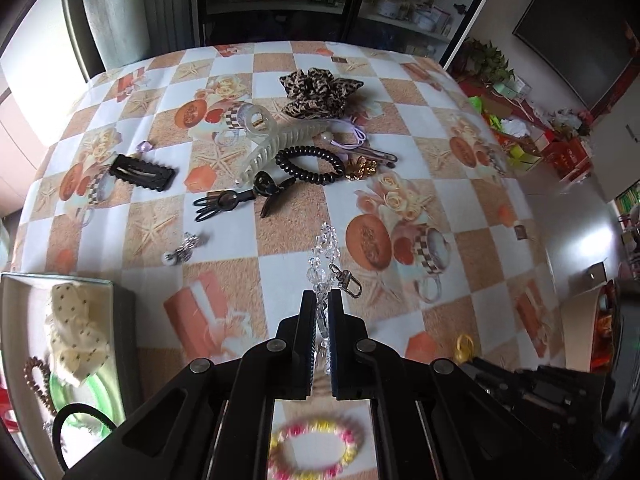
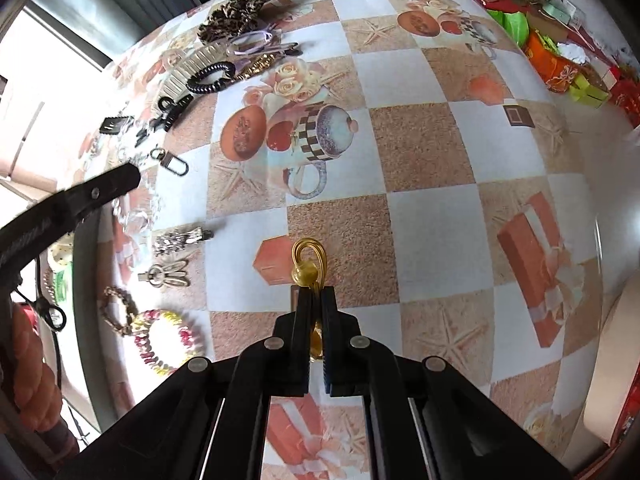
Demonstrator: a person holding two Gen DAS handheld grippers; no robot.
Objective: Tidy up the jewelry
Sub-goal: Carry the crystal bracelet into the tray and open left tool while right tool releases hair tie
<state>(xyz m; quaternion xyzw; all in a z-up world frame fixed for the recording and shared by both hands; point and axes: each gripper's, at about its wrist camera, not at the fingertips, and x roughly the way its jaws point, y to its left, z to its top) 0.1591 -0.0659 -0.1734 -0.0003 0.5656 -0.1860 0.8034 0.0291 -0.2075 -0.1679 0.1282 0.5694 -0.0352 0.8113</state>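
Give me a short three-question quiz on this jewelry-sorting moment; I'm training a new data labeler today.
1. True or false: the left gripper is shut on a clear bead chain.
2. What does the right gripper hold?
A. a black coil hair tie
B. a yellow hair tie
C. a leopard scrunchie
3. Fill in: the box by the left gripper already holds a cream dotted ______.

Key: 1 true; 2 B; 3 scrunchie.
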